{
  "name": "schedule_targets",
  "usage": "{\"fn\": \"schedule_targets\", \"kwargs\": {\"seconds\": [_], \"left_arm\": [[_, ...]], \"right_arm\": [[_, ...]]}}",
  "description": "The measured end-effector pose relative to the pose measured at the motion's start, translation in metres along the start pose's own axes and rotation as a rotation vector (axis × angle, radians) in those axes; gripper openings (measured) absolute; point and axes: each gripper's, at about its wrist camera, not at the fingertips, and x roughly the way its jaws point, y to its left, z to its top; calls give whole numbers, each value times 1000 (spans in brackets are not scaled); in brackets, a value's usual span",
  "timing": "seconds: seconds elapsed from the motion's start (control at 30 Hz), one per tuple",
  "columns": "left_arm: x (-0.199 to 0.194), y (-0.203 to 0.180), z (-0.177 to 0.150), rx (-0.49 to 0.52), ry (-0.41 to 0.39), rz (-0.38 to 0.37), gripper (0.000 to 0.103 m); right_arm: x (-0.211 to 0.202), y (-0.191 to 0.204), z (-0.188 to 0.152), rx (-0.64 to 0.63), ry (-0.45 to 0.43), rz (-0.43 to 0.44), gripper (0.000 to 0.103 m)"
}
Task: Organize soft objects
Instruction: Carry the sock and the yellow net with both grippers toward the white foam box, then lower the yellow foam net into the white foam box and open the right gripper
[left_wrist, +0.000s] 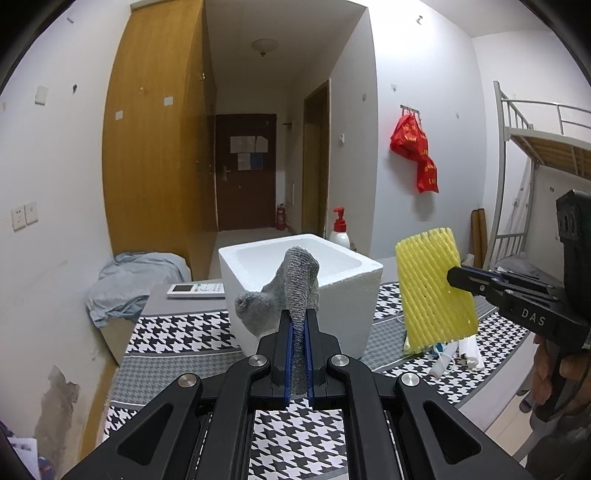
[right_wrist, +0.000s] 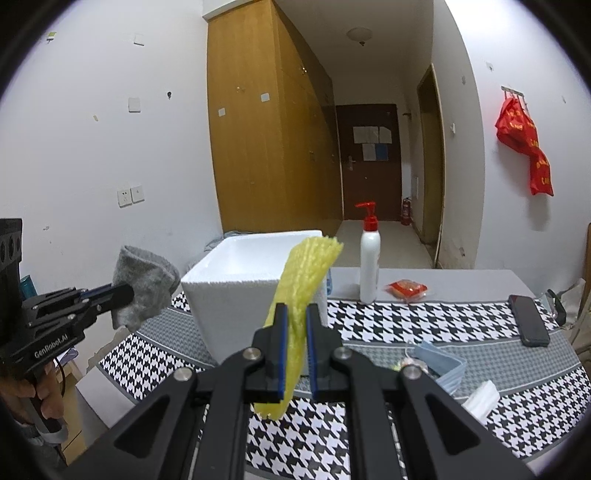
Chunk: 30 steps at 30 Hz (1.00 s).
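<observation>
My left gripper (left_wrist: 299, 317) is shut on a grey knitted sock (left_wrist: 291, 284) and holds it in the air just in front of a white foam box (left_wrist: 343, 295). My right gripper (right_wrist: 295, 314) is shut on a yellow foam net sleeve (right_wrist: 306, 273), held upright above the table near the box (right_wrist: 229, 306). In the left wrist view the right gripper (left_wrist: 452, 277) and the yellow sleeve (left_wrist: 432, 288) are to the right of the box. In the right wrist view the left gripper (right_wrist: 127, 293) and the sock (right_wrist: 144, 288) are to the left of the box.
The table has a houndstooth cloth (right_wrist: 406, 317). On it stand a white pump bottle (right_wrist: 369, 258), a red packet (right_wrist: 406, 288), a black phone (right_wrist: 528, 325), a blue face mask (right_wrist: 439, 362) and white tissue (right_wrist: 480, 398). A remote (left_wrist: 195, 290) lies left of the box.
</observation>
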Motion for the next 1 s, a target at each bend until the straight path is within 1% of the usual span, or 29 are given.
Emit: {"fn": "schedule_targets", "kwargs": {"seconds": [0.13,0.37,0.67,0.8,1.0], "left_arm": [[-3,2,4,-3,-13,7,6],[-6,8,5,-24,-31,44,6],[-4,23,-5,-68,-11,123,6],[-3,27,-6,-81,-4,149,6],[-2,36,-9,-99,3,185,6]], "right_arm": [[5,3,9,-6,-5,13,12],[10,5,25,-41,-14,38,12],[32,12,47,-89,-17,89,12],[43,15,57,-93,-17,126,12],[59,19,71,-105,-19,145,12]]}}
